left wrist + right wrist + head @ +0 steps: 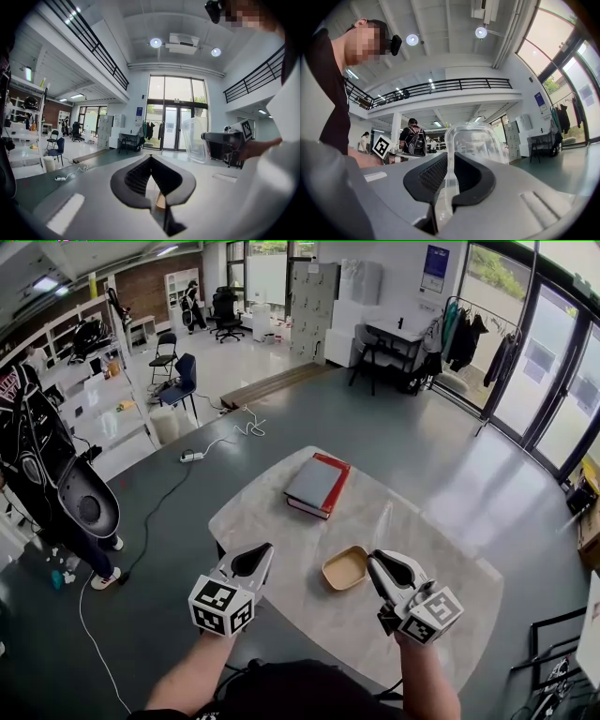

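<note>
Right gripper view: your right gripper clamps a clear lid, apparently, upright between its jaws. Your left gripper has its jaws together, empty. The beige tray lies just beyond both tips. Judged a lid-carrying step; the next move needs a firm clamp.

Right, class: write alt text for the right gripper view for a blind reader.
The right gripper is shut on the rim of an upright clear container. Behind it stand a balcony railing and a person with a backpack.

Clear plastic lid, upright, rim pinched in right claw, shallow tan tray flat on tabletop
</note>
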A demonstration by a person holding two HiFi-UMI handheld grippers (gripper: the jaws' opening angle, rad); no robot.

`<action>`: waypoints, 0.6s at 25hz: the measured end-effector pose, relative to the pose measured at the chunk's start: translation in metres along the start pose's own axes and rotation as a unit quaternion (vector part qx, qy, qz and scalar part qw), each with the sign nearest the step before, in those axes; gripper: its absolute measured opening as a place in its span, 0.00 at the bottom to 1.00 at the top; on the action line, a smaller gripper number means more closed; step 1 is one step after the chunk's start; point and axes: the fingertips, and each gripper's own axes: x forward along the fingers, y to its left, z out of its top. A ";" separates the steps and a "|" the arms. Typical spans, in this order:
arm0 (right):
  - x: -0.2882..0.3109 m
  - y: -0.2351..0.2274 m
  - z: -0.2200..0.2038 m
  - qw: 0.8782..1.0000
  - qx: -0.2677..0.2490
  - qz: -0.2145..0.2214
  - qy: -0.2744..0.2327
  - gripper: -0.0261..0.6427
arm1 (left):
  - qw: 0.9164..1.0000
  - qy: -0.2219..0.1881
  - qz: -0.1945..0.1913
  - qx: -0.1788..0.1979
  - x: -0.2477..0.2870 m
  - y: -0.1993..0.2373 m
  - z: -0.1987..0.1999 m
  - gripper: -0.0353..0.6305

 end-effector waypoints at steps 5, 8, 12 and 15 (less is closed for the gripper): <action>-0.003 0.000 0.001 1.000 0.001 -0.003 -0.003 0.13 | 1.000 0.000 -0.001 0.000 0.000 -0.002 -0.001 0.06; -0.003 0.003 0.003 1.000 0.000 -0.001 -0.001 0.13 | 1.000 0.001 -0.001 0.000 -0.002 -0.002 0.002 0.06; -0.005 0.003 0.002 1.000 0.001 -0.002 -0.001 0.13 | 1.000 0.001 -0.002 0.001 -0.002 -0.004 0.000 0.06; -0.006 0.000 -0.001 1.000 0.002 -0.004 -0.003 0.13 | 1.000 0.000 -0.002 0.003 0.000 -0.004 -0.002 0.06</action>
